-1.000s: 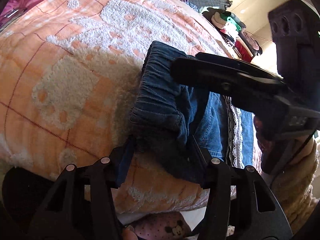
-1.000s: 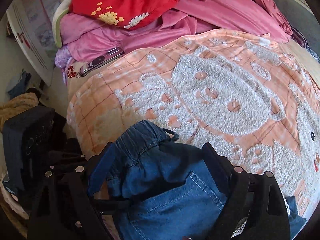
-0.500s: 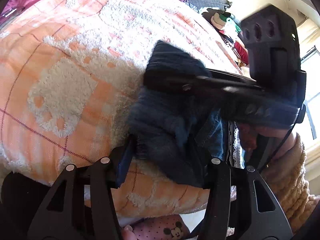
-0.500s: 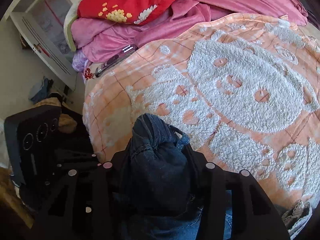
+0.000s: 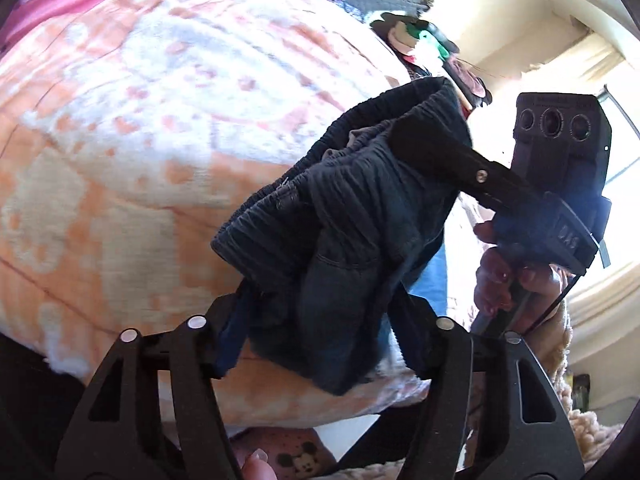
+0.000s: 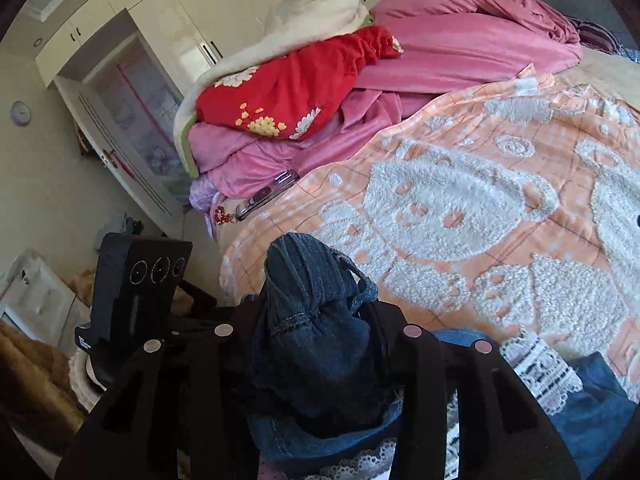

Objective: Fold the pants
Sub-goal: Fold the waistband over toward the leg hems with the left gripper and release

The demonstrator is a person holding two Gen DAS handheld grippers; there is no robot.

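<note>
Dark blue denim pants hang bunched above an orange and white blanket. My left gripper grips one end of the elastic waistband; its jaws are opening slightly with the thick cloth still pressed between them. My right gripper is closing on the other end of the waistband, and the denim fills its jaws. In the left wrist view one right finger lies on the waistband, held by a person's hand. The legs with white lace trim trail low at right.
The blanket covers the bed. A red flowered pillow and pink quilt are piled at the far end, with a phone lying by them. A white wardrobe stands at left beyond the bed edge.
The right gripper's jaws went from wide to closed on the waistband. Both grippers then rose, lifting the waistband off the blanket, and the right one swung round.
</note>
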